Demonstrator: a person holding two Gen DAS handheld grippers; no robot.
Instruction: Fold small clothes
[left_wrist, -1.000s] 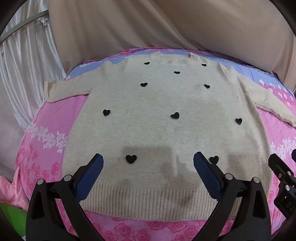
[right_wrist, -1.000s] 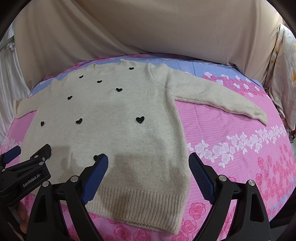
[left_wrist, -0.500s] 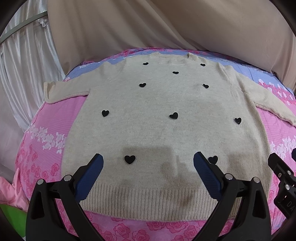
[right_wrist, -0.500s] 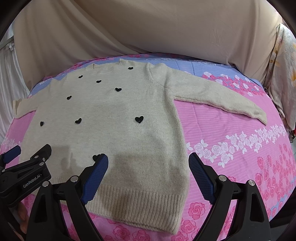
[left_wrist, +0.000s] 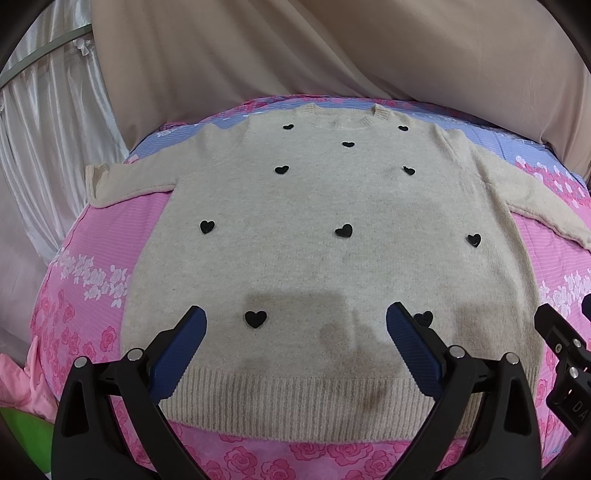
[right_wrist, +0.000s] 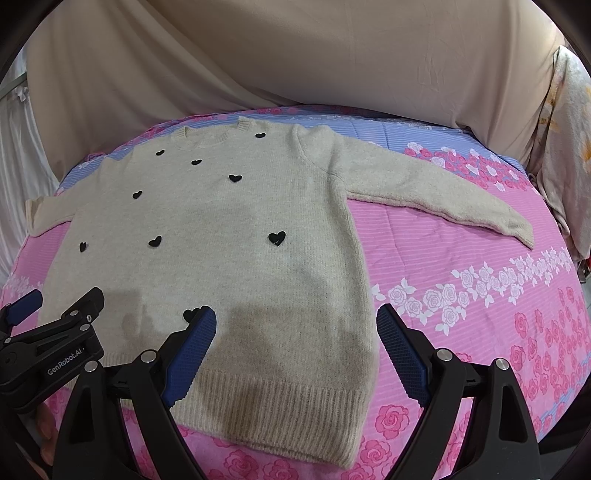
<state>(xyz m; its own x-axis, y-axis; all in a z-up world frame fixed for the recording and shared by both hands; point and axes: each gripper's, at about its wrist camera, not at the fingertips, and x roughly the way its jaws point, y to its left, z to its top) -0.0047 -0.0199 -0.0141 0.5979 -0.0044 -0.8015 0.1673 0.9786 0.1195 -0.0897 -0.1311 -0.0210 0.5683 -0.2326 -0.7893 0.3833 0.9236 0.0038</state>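
Fingers of the left gripper stood spread wide with nothing between them, hovering over the ribbed hem of the cream sweater; those of the right gripper were parted just as widely and empty, above the hem's right corner, the outer finger over bare bedspread. Beyond them the sweater lay flat and face up on the pink floral bed, black hearts scattered across its front, collar at the far side, left sleeve short to the edge and right sleeve stretched out fully. No fold appeared to have been made, so the step in hand looked like the first approach. Next would likely come either dropping onto the hem corners and pinching the knit to carry it toward the collar, or reaching out for a sleeve to bring it across the body.
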